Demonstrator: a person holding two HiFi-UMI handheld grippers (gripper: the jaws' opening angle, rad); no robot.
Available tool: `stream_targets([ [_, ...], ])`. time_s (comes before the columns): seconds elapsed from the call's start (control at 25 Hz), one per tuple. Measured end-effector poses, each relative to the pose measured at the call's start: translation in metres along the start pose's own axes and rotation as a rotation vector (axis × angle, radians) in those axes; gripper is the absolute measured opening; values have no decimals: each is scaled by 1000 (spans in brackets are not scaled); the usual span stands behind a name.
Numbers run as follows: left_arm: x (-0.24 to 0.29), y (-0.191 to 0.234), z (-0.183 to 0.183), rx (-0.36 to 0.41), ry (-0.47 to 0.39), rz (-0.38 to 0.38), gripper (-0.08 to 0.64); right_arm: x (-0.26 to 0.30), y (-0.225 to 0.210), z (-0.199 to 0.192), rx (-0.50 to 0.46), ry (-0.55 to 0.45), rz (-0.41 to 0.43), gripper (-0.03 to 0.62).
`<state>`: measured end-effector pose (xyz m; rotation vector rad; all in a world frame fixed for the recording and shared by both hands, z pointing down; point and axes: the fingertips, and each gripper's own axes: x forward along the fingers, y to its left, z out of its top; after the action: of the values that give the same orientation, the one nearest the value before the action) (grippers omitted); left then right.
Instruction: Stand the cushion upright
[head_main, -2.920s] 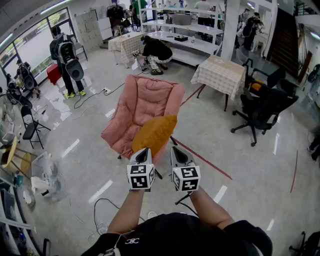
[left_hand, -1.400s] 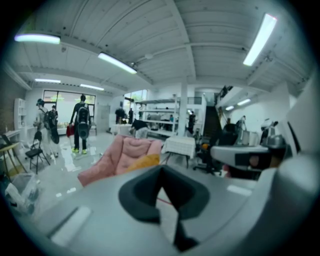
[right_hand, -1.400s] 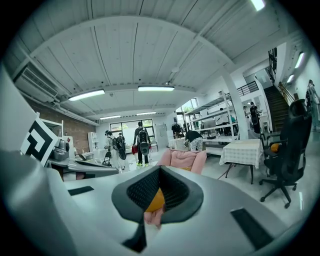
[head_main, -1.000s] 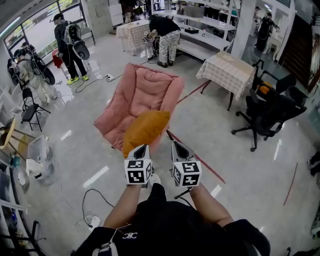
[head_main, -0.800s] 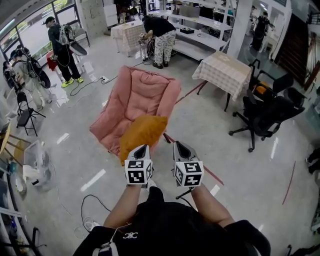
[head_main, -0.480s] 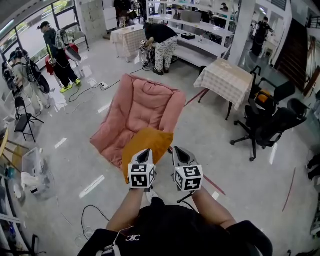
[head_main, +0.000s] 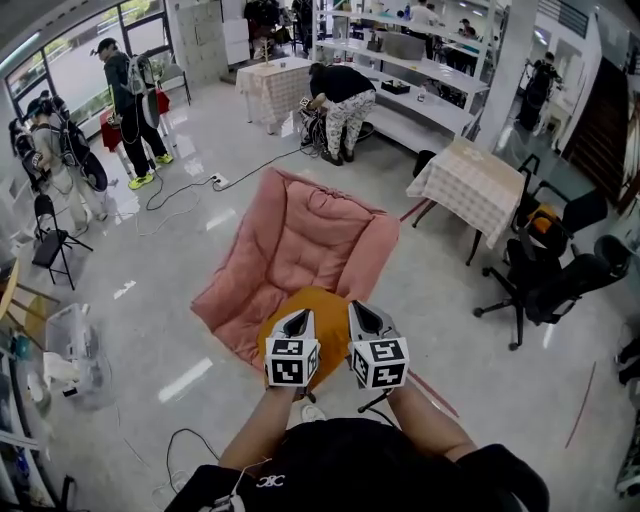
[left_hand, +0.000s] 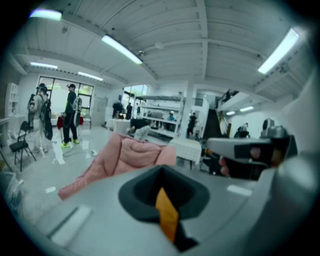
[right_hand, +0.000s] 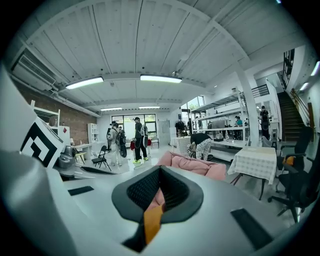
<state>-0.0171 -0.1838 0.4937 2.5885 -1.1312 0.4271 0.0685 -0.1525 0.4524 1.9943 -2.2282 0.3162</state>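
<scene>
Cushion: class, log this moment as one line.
left hand-held gripper: shut on cushion | right hand-held gripper: shut on cushion | cushion: held near pink chair | standing: not yet done

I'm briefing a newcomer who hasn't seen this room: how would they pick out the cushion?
Find the big pink padded chair in the middle of the room. At its near edge, the left gripper and right gripper pinch a mustard-orange fabric cushion, the only orange thing against the pink.
</scene>
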Motion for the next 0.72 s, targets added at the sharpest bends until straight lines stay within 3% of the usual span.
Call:
stream_targets([
  [0.36,37,29,2,-3,16,-40,-3,57,1,-1,-3,21,2,-3],
  [0.72,50,44,-21,-26,76,-18,-2,83,-10,-16,12,75,38,-3],
])
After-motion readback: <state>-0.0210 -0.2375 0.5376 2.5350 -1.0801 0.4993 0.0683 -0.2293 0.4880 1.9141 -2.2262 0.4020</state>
